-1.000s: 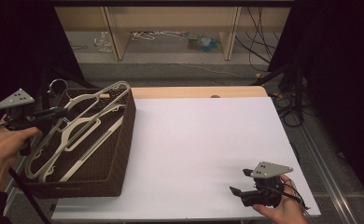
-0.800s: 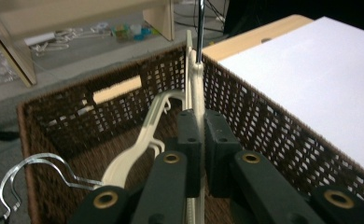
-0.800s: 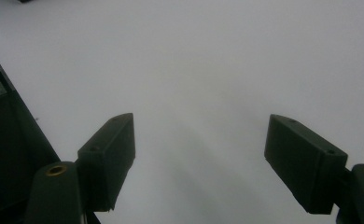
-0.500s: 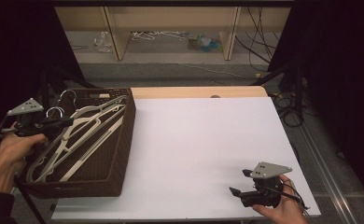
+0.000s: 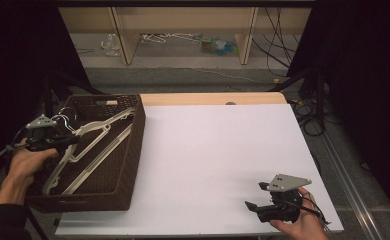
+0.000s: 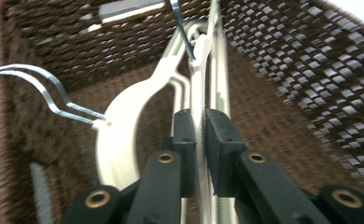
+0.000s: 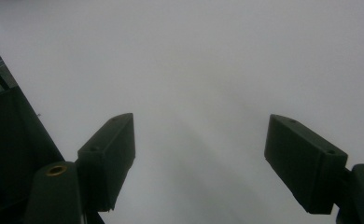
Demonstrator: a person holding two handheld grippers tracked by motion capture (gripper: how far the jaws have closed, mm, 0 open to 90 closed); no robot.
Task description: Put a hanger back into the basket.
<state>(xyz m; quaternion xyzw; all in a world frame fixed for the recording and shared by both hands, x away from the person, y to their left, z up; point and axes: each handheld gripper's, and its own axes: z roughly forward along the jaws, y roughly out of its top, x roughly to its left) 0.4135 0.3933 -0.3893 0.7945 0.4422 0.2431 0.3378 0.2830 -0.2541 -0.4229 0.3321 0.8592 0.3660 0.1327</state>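
In the high view, a brown wicker basket (image 5: 128,165) sits at the left end of the white table (image 5: 218,150), its long sides running from the near edge toward the far one. Cream plastic hangers (image 5: 95,145) lie inside it, long axes slanting from the near-left corner up toward the far-right corner, with the wire hooks (image 5: 65,120) at the left, beside the basket's left wall. The left gripper (image 5: 68,141) reaches over that wall from the left, held by the person's left hand (image 5: 25,162), and its jaws meet the hangers near the hook end. The right gripper (image 5: 253,206) rests low over the near-right part of the table in the right hand (image 5: 298,225), well apart from the basket, pointing left.

In the left gripper view, the two black jaws stand almost together, pinched on the thin edge of one cream hanger (image 6: 201,93), which runs straight away from the camera toward the basket's far wall (image 6: 101,42). A second hanger (image 6: 124,121) curves just to the left, and two wire hooks (image 6: 45,91) bend off to the left from its neck.

In the right gripper view, the jaws are spread wide with nothing between them, over the bare white table (image 7: 194,70).
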